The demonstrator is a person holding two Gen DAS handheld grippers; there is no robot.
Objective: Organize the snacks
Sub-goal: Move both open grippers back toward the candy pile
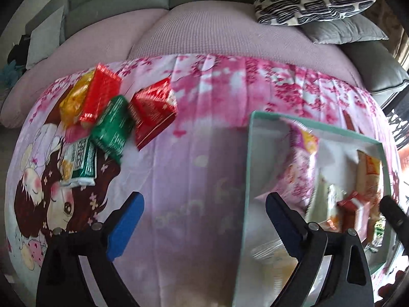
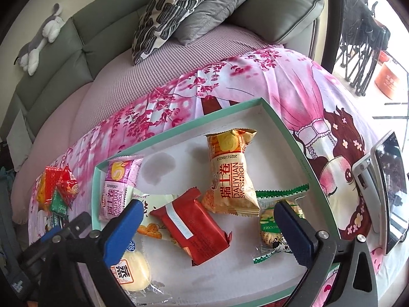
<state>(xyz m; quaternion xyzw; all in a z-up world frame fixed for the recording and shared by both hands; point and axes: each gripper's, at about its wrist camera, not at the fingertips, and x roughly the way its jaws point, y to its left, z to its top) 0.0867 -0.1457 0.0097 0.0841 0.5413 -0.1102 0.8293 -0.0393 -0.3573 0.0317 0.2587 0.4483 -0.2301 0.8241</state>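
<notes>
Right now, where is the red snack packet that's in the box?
In the right wrist view, the red packet lies in the green-rimmed box, beside the orange Swiss roll, between the open right tool.

We see a patterned cushion (image 2: 168, 12) at twelve o'clock, leaning on a grey cushion (image 2: 217, 7). A plush toy (image 2: 38, 41) lies on the sofa back (image 2: 64, 58) at ten o'clock; a phone (image 2: 388, 189) stands at three.

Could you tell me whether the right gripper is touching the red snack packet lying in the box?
Apart. In the right wrist view the right gripper stands open, its pads either side of the red snack packet with white box floor showing between.
</notes>
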